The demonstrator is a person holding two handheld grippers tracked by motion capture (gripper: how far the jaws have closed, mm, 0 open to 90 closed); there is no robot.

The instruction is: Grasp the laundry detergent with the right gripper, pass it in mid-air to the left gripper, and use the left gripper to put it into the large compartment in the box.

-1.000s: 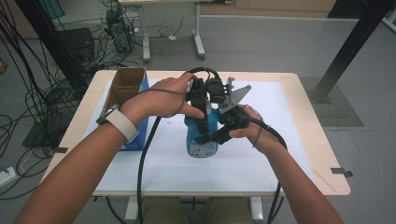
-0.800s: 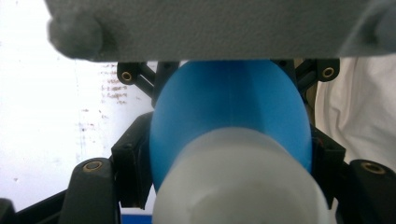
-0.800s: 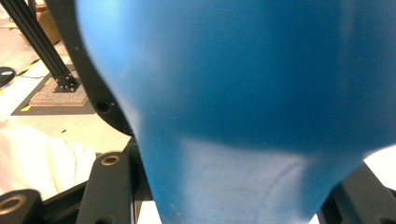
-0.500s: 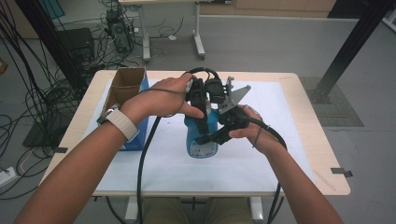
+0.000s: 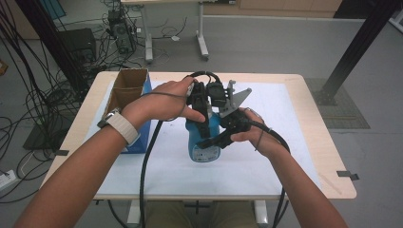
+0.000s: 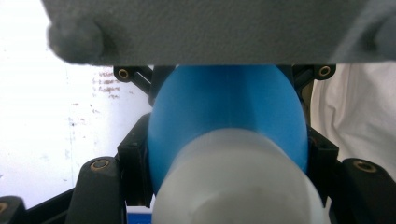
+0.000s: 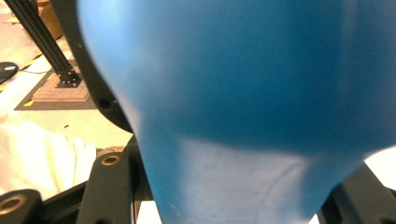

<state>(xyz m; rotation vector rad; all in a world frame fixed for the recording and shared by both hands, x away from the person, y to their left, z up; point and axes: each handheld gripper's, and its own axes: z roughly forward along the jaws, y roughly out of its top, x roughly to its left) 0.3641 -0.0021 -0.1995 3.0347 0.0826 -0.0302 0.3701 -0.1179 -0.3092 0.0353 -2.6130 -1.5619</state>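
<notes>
A blue bottle (image 5: 205, 142) with a white label stands upright on the white sheet at the table's middle. My left gripper (image 5: 203, 110) comes down from above, shut on its upper part. In the left gripper view the white cap (image 6: 238, 186) is nearest and the blue body (image 6: 229, 112) sits tight between the black jaws. My right gripper (image 5: 215, 140) reaches in from the right and is shut on the bottle's body. In the right gripper view the blue bottle (image 7: 243, 93) presses close between both jaws.
An open cardboard box (image 5: 127, 88) stands beside a blue box (image 5: 142, 137) at the table's left. The white sheet (image 5: 280, 142) covers most of the tabletop. Cables trail from both grippers over the near edge. Desk legs and cables lie on the floor beyond.
</notes>
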